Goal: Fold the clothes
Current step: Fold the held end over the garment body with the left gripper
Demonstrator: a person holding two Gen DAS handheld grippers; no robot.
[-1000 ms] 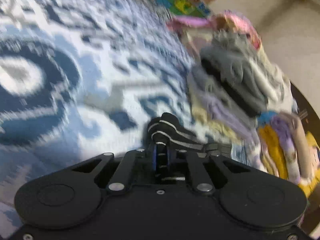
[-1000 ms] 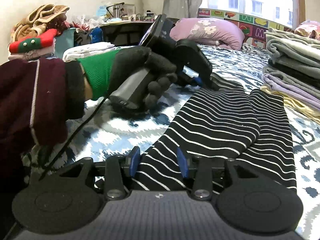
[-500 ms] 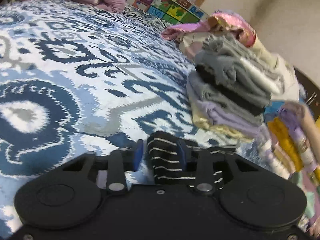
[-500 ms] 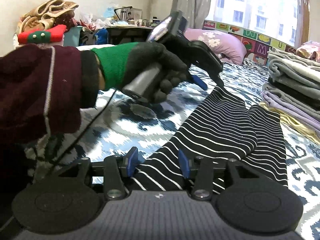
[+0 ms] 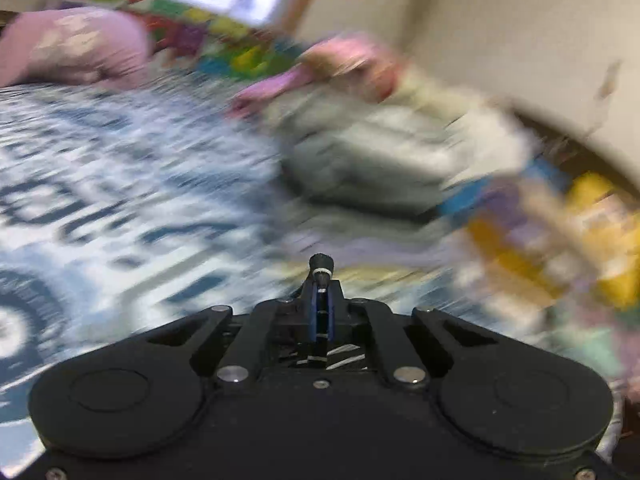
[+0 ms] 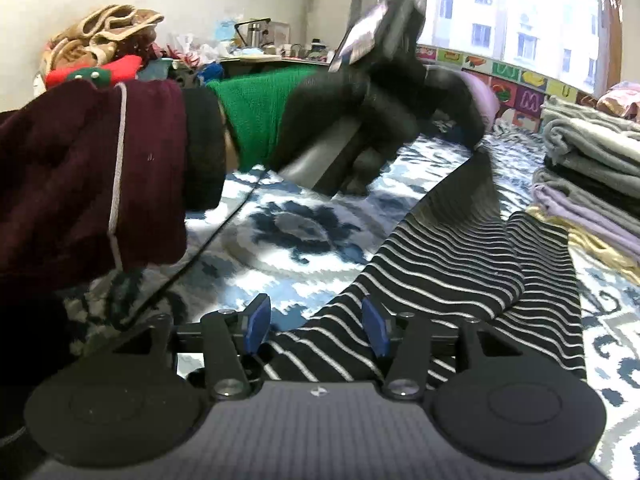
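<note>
A black garment with thin white stripes [image 6: 452,272] lies on the blue and white patterned bedspread [image 6: 288,236]. My left gripper [image 5: 320,300] is shut on the far end of the striped garment [image 5: 321,270] and holds it lifted; it also shows in the right wrist view [image 6: 472,140], held by a gloved hand. My right gripper [image 6: 316,330] is open, its blue pads either side of the near edge of the striped garment, low over the bed.
A stack of folded grey, black, lilac and yellow clothes [image 6: 592,176] stands at the right of the bed. A pink pillow [image 5: 76,44] lies at the far end. A cluttered table [image 6: 256,52] and piled clothes [image 6: 100,44] stand behind.
My left gripper has closed on the far end of the striped garment and lifted it up and back, stretching the cloth. My right gripper has stayed open at the near edge.
</note>
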